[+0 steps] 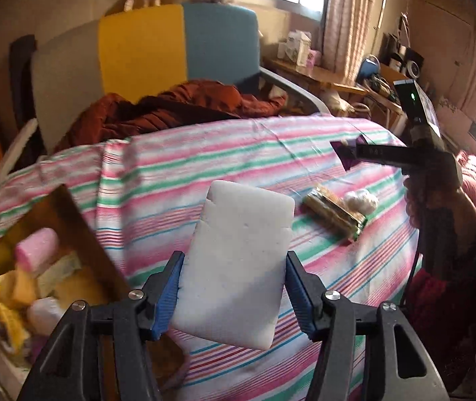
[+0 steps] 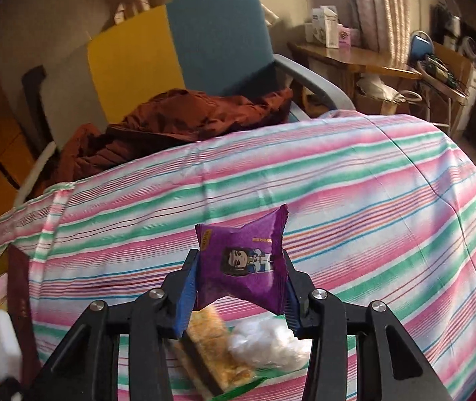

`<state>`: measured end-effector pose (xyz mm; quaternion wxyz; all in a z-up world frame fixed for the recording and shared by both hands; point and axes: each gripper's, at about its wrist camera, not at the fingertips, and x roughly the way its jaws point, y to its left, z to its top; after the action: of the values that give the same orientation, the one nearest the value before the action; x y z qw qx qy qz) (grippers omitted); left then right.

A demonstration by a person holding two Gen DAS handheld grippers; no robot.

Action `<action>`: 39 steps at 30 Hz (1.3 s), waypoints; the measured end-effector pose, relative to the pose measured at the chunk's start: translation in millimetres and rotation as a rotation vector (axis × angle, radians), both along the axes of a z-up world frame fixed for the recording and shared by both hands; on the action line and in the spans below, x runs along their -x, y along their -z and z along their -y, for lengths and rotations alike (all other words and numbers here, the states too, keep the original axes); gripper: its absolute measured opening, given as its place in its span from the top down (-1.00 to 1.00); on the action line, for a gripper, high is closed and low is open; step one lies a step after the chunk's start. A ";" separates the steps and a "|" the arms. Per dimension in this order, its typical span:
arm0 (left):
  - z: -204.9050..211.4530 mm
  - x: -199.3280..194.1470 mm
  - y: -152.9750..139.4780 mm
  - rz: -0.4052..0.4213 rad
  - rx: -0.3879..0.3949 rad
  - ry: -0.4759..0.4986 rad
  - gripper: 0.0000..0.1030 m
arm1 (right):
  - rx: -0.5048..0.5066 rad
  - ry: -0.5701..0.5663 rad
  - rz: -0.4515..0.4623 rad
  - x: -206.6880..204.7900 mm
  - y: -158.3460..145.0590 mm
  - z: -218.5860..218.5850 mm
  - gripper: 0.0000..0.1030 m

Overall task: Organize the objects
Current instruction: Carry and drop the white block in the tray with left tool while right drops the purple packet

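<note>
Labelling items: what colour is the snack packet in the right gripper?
Purple snack packet with a cartoon figure; clearest in the right wrist view.

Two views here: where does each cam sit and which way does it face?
Left wrist: on the left gripper, looking down along its fingers at the white block it holds over the striped sheet; the right gripper and a hand show.
Right wrist: on the right gripper, aimed down at its purple packet; own fingers only.
Shared: sheet, chair, snack bar, white wad.
</note>
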<state>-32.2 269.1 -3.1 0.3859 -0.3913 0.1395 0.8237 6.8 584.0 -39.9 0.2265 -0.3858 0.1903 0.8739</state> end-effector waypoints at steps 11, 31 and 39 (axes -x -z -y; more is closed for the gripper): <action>67.6 2.1 -24.2 -0.059 -0.032 -0.137 -0.16 | -0.005 -0.165 -0.005 14.0 -9.0 70.9 0.14; 179.7 15.2 -16.3 0.006 -0.119 -0.328 -0.16 | 0.054 -0.468 -0.079 29.4 -36.7 239.9 0.14; 253.7 30.5 -23.4 0.010 -0.182 -0.493 -0.16 | 0.106 -0.613 -0.076 30.1 -32.2 304.4 0.14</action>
<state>-62.7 15.3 20.3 0.2080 -0.3811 -0.0367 0.9001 -23.3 279.6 -7.7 -0.0752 -0.4035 0.1189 0.9041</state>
